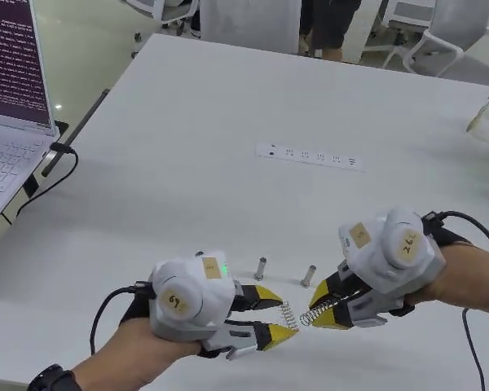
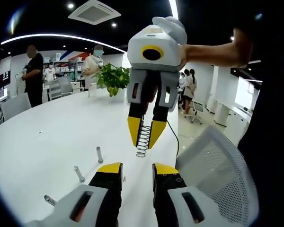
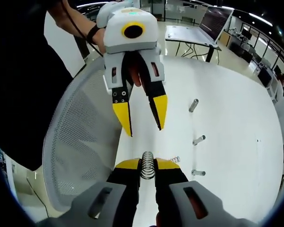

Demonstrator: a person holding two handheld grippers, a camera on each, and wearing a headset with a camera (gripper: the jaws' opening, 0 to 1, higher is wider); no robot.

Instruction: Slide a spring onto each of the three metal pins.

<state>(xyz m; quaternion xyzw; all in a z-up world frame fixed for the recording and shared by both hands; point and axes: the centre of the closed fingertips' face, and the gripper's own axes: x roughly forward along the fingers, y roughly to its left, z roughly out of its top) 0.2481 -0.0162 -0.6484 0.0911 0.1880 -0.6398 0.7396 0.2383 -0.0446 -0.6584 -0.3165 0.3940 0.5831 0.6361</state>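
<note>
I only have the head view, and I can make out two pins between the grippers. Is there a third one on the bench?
Observer: Yes. The left gripper view shows a third pin in line with those two, closest to the left gripper.
Operator: How does the spring sit in the right one?
Observer: The right gripper view looks almost straight down the bore of the spring, so it points forward along the jaws of the right gripper.
Operator: Is the left gripper holding anything?
Observer: No. From the right gripper view it is open, with nothing between its jaws.
</note>
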